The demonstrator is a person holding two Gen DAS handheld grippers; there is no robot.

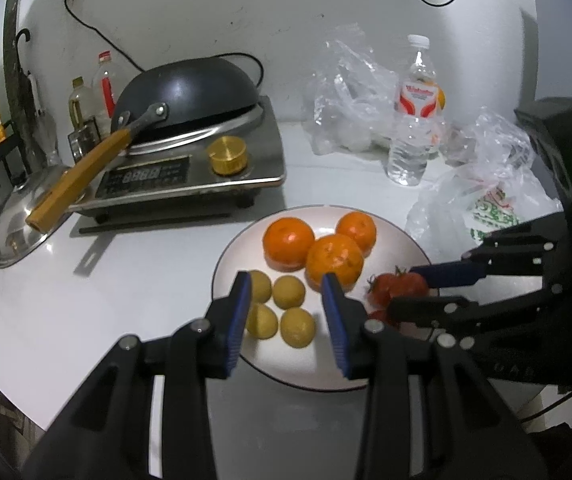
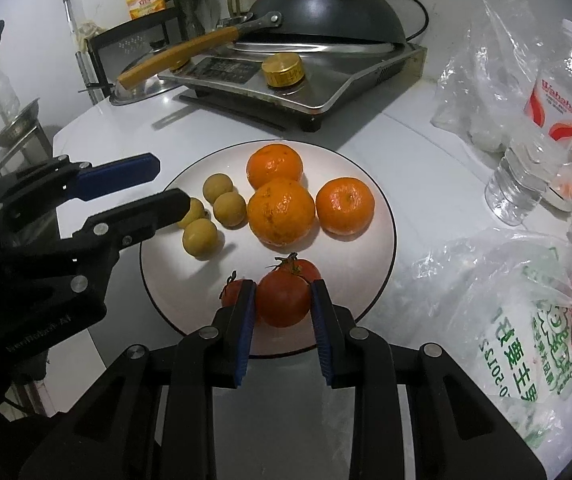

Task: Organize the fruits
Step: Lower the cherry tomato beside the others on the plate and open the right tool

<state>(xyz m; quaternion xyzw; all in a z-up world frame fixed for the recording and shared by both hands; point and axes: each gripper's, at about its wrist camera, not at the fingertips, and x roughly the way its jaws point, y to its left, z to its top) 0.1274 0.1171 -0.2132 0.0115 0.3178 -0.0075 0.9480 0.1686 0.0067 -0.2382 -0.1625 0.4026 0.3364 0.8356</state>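
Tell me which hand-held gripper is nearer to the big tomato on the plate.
Right. The right hand-held gripper is shut on the big tomato at the plate's near edge. The left hand-held gripper hovers empty over the small yellow-green fruits, across the plate.

On the white plate (image 2: pixel 377 200) with a thin dark rim lay three oranges (image 2: pixel 281 211) close together at the far side, touching each other. Four small yellow-brown round fruits (image 2: pixel 229 209) sat in a cluster to their left. At the near edge were three red tomatoes with green stems; the biggest tomato (image 2: pixel 282 300) was upright, stem on top.
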